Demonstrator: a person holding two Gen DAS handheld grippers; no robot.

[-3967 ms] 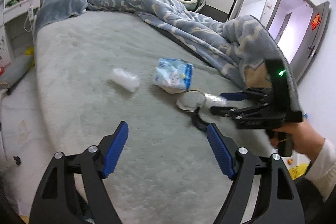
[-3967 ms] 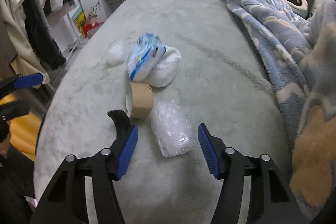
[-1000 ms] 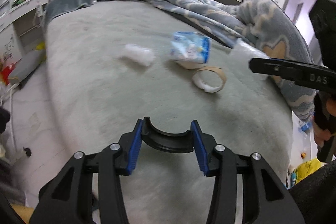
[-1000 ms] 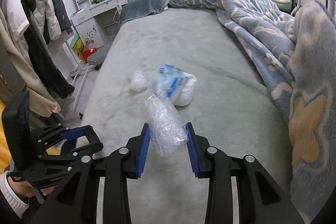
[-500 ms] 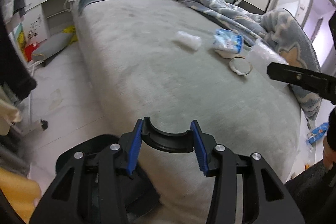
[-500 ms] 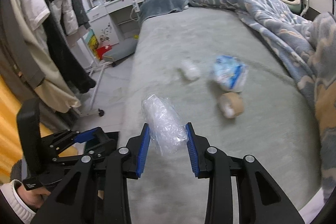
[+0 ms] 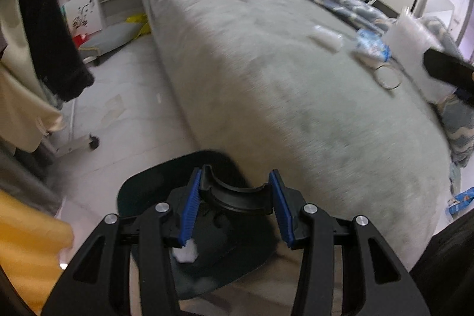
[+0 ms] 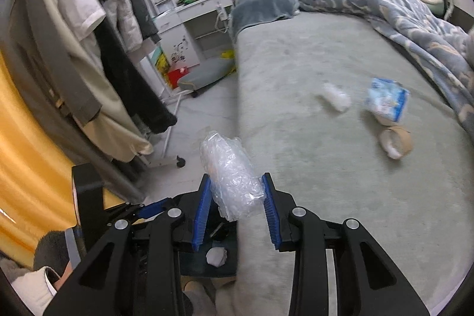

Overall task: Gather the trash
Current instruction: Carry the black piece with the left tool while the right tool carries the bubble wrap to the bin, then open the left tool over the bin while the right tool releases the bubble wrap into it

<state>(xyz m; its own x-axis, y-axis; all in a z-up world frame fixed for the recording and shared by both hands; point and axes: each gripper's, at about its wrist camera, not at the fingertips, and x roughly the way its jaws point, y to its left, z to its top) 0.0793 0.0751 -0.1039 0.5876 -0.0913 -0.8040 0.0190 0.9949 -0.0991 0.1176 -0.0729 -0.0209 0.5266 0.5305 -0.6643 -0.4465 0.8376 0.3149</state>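
Note:
My left gripper [image 7: 235, 208] is shut on a curved black plastic piece [image 7: 237, 193] and holds it over a dark trash bin [image 7: 201, 230] on the floor beside the bed; white crumpled paper [image 7: 185, 253] lies in the bin. My right gripper [image 8: 237, 209] is shut on a crumpled clear plastic bag [image 8: 229, 171] above the bed's edge, near the bin [image 8: 207, 259]. On the grey bed remain a white wad [image 8: 336, 98], a blue-and-white packet [image 8: 386, 101] and a tape roll [image 8: 395, 142].
A clothes rack with hanging coats [image 8: 97, 58] stands left of the bin on wheels. A white dresser [image 8: 192, 22] and a grey floor cushion [image 8: 204, 74] sit further back. A blue patterned blanket [image 8: 394, 8] covers the bed's far side.
Both grippers have swung left off the bed toward the floor. The bin has come under my left gripper, and the held items have not shifted in the jaws.

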